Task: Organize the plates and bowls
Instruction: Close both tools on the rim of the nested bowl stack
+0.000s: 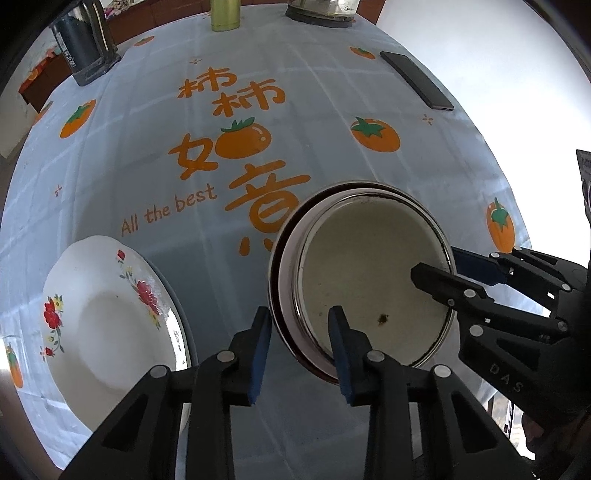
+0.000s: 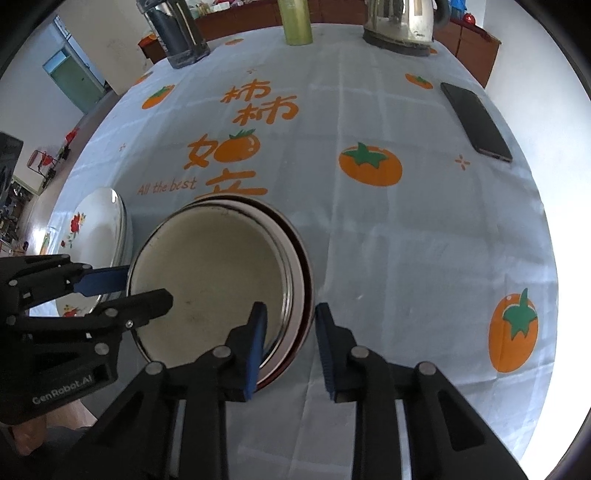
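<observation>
Left gripper [image 1: 300,356] reaches in low from the near side, jaws partly spread astride the near-left rim of the stacked bowls [image 1: 369,273], gaps showing either side. Right gripper [image 2: 290,349] likewise straddles the opposite rim, not clamped. Stack sits mid-table on persimmon-print cloth [image 1: 325,122]. Floral plate [image 1: 107,317] just left. Farther: phone [image 2: 476,122], kettle [image 2: 400,26].

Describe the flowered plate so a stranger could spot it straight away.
Start at the persimmon-print tablecloth with its big orange lettering. Below the words "All the best", at the cloth's near left corner, lies the flowered plate. It is white with red blossoms on its rim, unlike the plain metal-rimmed bowls stacked to its right.
</observation>
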Action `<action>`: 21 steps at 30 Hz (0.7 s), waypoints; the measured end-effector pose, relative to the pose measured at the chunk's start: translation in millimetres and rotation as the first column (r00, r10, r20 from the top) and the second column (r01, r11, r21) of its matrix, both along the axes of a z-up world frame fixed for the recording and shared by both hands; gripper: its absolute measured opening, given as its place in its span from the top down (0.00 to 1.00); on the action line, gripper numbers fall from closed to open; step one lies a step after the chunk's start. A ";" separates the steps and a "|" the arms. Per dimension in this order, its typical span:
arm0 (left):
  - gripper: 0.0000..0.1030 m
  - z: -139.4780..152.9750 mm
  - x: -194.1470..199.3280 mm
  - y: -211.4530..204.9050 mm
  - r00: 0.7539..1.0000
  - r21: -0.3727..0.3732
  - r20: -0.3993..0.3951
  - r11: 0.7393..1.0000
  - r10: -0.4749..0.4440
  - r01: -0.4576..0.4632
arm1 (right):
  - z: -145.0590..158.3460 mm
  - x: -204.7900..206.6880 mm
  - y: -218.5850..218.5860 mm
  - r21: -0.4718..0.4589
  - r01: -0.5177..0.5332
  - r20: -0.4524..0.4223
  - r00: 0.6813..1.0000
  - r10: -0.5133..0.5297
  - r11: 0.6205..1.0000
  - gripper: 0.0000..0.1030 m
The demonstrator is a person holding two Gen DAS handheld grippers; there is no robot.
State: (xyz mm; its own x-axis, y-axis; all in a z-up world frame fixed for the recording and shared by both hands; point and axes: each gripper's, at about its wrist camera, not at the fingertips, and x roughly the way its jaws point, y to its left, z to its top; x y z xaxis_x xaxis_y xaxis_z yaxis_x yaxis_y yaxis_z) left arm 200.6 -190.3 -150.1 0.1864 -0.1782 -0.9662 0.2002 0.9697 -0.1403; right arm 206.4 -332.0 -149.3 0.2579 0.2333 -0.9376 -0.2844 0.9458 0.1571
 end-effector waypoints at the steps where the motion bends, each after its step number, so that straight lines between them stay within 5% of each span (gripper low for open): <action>1: 0.68 -0.1 -0.2 0.1 1.000 0.003 -0.002 1.000 0.000 0.000 | 0.1 0.5 0.2 0.001 0.002 -0.001 1.000 -0.002 1.000 0.74; 21: 0.70 24.4 -11.7 15.7 1.000 -0.029 0.005 0.999 0.020 -0.020 | 25.5 -5.8 14.8 -0.025 -0.007 0.009 1.000 0.007 1.000 0.75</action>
